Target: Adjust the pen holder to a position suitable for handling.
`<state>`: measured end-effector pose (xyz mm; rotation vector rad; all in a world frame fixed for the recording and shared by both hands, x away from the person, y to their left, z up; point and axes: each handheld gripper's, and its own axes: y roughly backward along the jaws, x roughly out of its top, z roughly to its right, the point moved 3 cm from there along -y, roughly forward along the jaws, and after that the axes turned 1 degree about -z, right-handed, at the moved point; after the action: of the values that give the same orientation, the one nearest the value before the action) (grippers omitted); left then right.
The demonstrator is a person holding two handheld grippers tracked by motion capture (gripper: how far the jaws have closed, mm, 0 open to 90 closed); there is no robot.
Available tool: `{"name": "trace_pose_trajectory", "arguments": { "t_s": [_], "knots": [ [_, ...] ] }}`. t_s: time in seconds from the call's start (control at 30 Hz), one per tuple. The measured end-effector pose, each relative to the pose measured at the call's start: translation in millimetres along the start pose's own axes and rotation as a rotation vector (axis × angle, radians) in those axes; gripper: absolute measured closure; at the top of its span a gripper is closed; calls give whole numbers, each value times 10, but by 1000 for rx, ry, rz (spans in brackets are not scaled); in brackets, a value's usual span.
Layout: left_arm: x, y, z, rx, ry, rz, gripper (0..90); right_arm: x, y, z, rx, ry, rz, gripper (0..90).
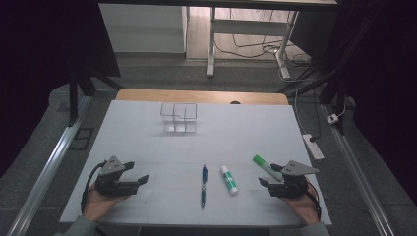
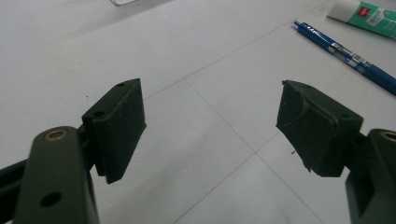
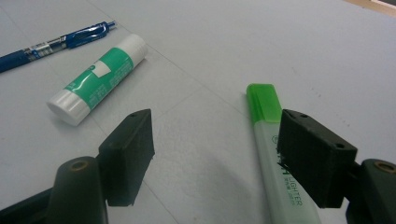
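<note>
Here my right gripper (image 1: pixel 276 176) rests with jaws spread and empty, the green highlighter (image 3: pixel 275 163) just beside one jaw, ready for picking. Beyond the highlighter lie the glue stick (image 1: pixel 228 179) and pen (image 1: pixel 203 186). My left gripper (image 1: pixel 132 175), well apart, gapes empty too.

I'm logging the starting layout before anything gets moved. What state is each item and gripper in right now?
Left gripper: open, nothing between the jaws.
Right gripper: open, holding nothing, jaws next to the highlighter.
Green highlighter: capped, lying flat on the table.
Glue stick: capped, lying flat.
Blue pen: lying flat, apart from the glue stick.
Clear organizer: upright, looks empty.
</note>
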<state>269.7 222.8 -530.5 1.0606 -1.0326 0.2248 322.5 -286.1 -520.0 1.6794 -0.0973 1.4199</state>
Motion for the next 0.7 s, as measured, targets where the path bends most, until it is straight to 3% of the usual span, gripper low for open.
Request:
{"name": "trace_pose_trajectory", "arguments": {
  "t_s": [0.7],
  "knots": [
    [7, -42, -4, -3, -22, -13, 250, 8, 27, 1, -5, -18, 14, 283]
  ]
}}
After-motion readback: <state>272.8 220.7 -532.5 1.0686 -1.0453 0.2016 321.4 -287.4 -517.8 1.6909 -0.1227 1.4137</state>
